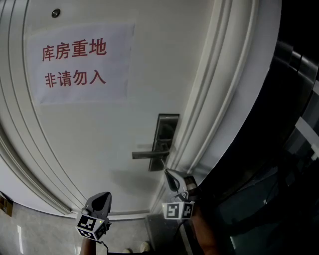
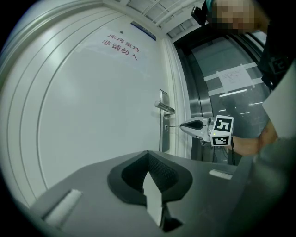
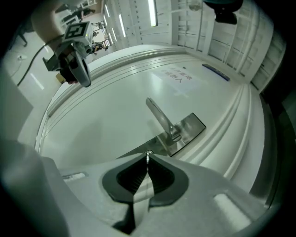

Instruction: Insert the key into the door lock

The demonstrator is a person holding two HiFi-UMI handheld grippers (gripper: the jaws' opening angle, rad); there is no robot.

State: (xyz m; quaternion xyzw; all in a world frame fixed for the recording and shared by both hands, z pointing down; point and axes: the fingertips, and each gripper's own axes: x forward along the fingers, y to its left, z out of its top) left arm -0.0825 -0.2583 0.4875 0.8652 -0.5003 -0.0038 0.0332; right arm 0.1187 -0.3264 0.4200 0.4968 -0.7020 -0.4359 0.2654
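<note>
A white door (image 1: 99, 139) carries a steel lock plate (image 1: 166, 130) with a lever handle (image 1: 148, 155). My right gripper (image 1: 166, 173) points at the plate's lower end, just under the handle, and is shut on a small metal key (image 3: 148, 156). The key's shaft (image 2: 174, 125) spans the short gap from the right gripper (image 2: 181, 125) to the lock plate (image 2: 165, 139). Its tip meets the plate; how deep it sits is hidden. My left gripper (image 1: 99, 203) hangs low and left, well away from the lock. Its jaws (image 2: 148, 155) are shut with nothing between them.
A paper sign with red characters (image 1: 79, 63) is taped high on the door. The moulded white door frame (image 1: 219, 99) runs right of the lock. Dark glass panels (image 1: 294, 149) lie beyond it. A peephole (image 1: 56, 13) sits at the top left.
</note>
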